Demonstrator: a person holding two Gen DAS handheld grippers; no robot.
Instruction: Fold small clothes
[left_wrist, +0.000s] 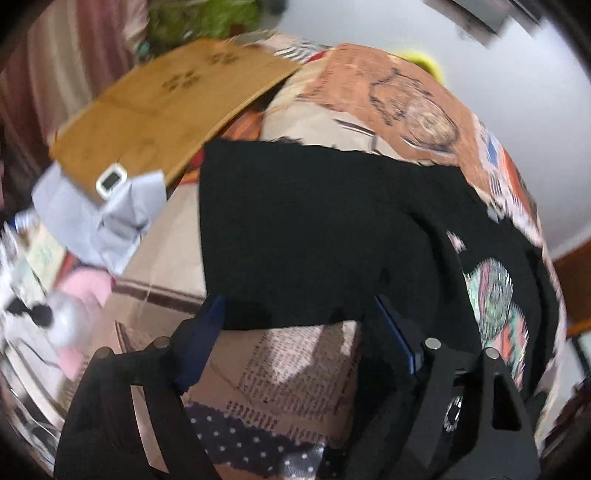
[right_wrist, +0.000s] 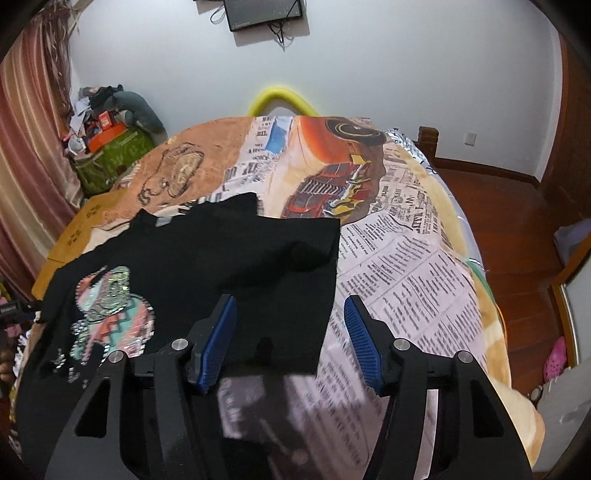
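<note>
Black t-shirt (right_wrist: 207, 258) lies flat on bed with newspaper-print cover (right_wrist: 406, 266), printed graphic up. Right hand-held gripper (right_wrist: 290, 332) jaws apart over shirt's near corner, hem between pads, not pinched. Left hand-held gripper (left_wrist: 299, 332) jaws apart at shirt's near edge (left_wrist: 314, 229); that view blurred, contact unclear, right pad partly hidden

I am working in a home bedroom: a bed (right_wrist: 424, 258) under a newspaper-print cover, striped curtains (right_wrist: 29, 147), a wall-mounted screen (right_wrist: 264, 14), a wooden floor (right_wrist: 498, 206), and piled belongings (right_wrist: 107, 147) in the corner.
</note>
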